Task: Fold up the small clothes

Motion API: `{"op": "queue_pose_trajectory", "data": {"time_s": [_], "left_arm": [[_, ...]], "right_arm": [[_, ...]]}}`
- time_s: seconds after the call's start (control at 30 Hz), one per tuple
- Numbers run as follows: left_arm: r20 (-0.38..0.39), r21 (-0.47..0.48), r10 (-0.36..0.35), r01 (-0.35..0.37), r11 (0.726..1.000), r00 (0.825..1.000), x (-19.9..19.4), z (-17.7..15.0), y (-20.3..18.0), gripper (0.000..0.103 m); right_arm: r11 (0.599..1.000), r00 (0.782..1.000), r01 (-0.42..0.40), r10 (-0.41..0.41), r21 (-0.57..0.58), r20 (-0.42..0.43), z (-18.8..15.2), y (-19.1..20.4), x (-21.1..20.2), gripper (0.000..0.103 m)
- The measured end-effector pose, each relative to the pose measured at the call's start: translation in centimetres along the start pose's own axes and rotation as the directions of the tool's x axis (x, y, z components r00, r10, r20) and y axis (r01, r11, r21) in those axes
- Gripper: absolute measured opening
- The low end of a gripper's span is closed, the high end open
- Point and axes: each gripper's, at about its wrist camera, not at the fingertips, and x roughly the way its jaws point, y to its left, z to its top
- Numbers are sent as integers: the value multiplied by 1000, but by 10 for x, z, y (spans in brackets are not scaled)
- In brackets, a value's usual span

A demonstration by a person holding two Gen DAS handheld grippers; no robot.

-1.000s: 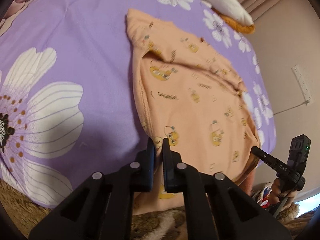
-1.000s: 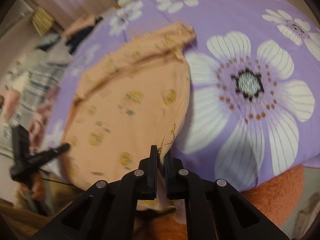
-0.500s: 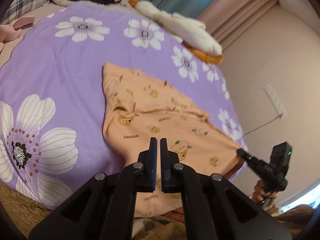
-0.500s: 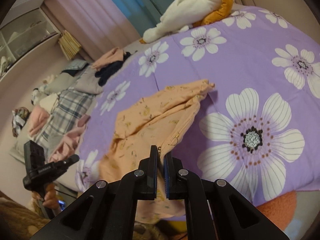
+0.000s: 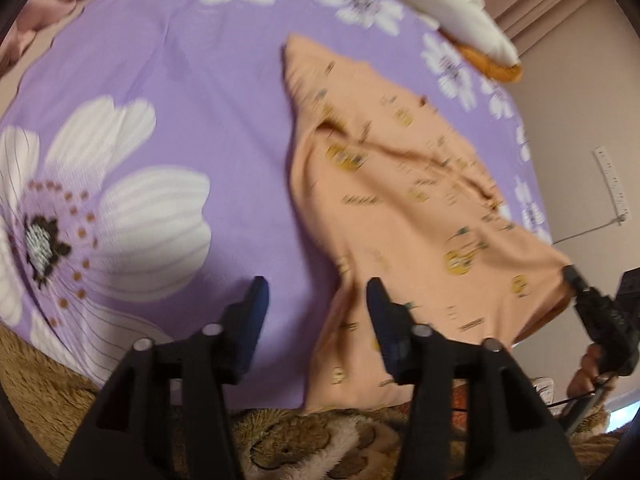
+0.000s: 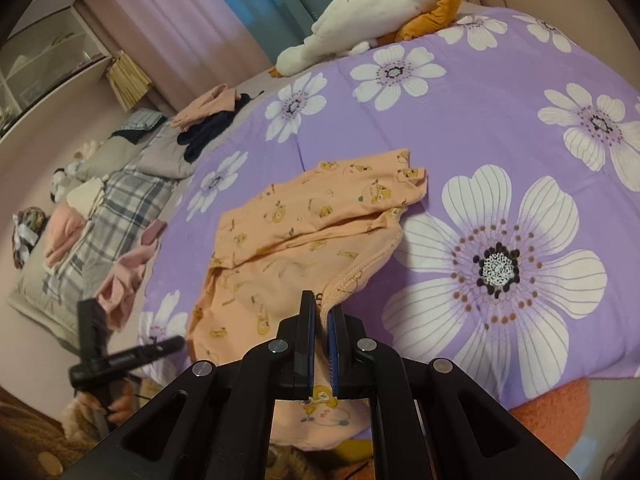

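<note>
A peach baby garment (image 5: 400,184) printed with yellow ducks lies half folded on the purple flowered bedsheet (image 5: 160,80). My left gripper (image 5: 316,296) hangs low over the garment's near left edge. Its jaws are opening, and the cloth edge lies below the gap beside the right-hand finger (image 5: 380,304), with no pad pressing it. In the right wrist view my right gripper (image 6: 320,312) is shut on the hem of the garment (image 6: 312,224) and holds that corner up off the bed. It also shows in the left wrist view as the right gripper (image 5: 576,280), pinching the far corner.
A white and orange plush toy (image 6: 368,20) lies at the head of the bed. Loose clothes (image 6: 208,120), a plaid pillow (image 6: 100,216) and pink garments (image 6: 120,280) sit along the left side. A brown fluffy blanket (image 5: 280,440) lines the near edge. A wall socket (image 5: 612,184) is on the right.
My left gripper was shut on the garment's edge, lifted it, then came back down near the bed and opened, letting the cloth go. The right gripper rose with the hem still pinched.
</note>
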Motion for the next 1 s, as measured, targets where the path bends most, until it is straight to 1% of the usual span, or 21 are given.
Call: {"op": "queue_pose_trajectory", "data": {"time_s": [0.1,0.23,0.37,0.4,0.43,0.47,0.5,0.53,0.57,0.6,0.63,0.67,0.73,0.77,0.83,0.9,1.0], "left_arm": [[-34,0,-16,16,1000,999,12,-1,3,51],[-42,-20,-94,93,995,995,19,-1,6,57],[-46,-50,-146,144,988,988,24,1,6,56],[-46,-60,-168,165,984,985,27,2,5,51],[-51,-63,-180,176,982,982,28,2,5,33],[-63,-65,-192,188,980,979,31,2,3,19],[-97,-73,-219,212,974,971,37,2,0,4],[-104,-80,-223,215,973,969,39,1,-1,5],[-87,-77,-213,207,975,973,37,-1,-3,4],[-53,-52,-200,197,979,978,31,-2,-8,4],[-24,-37,-205,204,978,979,25,-2,-11,4],[18,-20,-221,221,975,975,14,-3,-13,4],[42,6,-217,217,976,975,4,0,-16,4],[57,-1,-215,215,977,975,-2,2,-16,4],[75,-14,-243,244,970,967,-15,6,-16,4],[110,-4,-262,264,965,959,-30,9,-18,4],[153,16,-311,312,950,938,-55,13,-23,4]], "right_arm": [[1000,1000,10,-10,-4,-2,0,1,1,7],[1000,1000,20,-20,9,-11,-2,0,4,7],[1000,1000,24,-23,15,-18,-3,-2,6,7],[1000,1000,24,-24,18,-20,-3,-2,6,7],[999,999,27,-27,21,-20,-3,-3,7,7],[999,999,29,-28,24,-22,-3,-4,8,7],[999,999,30,-29,27,-24,-3,-4,9,7],[999,999,30,-29,30,-26,-3,-4,9,7],[999,999,31,-30,32,-27,-3,-4,10,7],[999,999,32,-31,31,-26,-3,-3,8,7],[999,999,31,-30,30,-24,-3,-3,9,7],[999,999,29,-28,27,-22,-3,-3,8,7],[1000,1000,16,-16,26,-19,-2,-3,5,7],[1000,1000,2,-1,28,-20,-2,-3,3,7],[1000,1000,-4,4,27,-14,0,-3,-1,7],[1000,1000,-2,2,17,0,1,-1,-6,7],[1000,1000,-9,8,12,11,1,2,-10,7]]}}
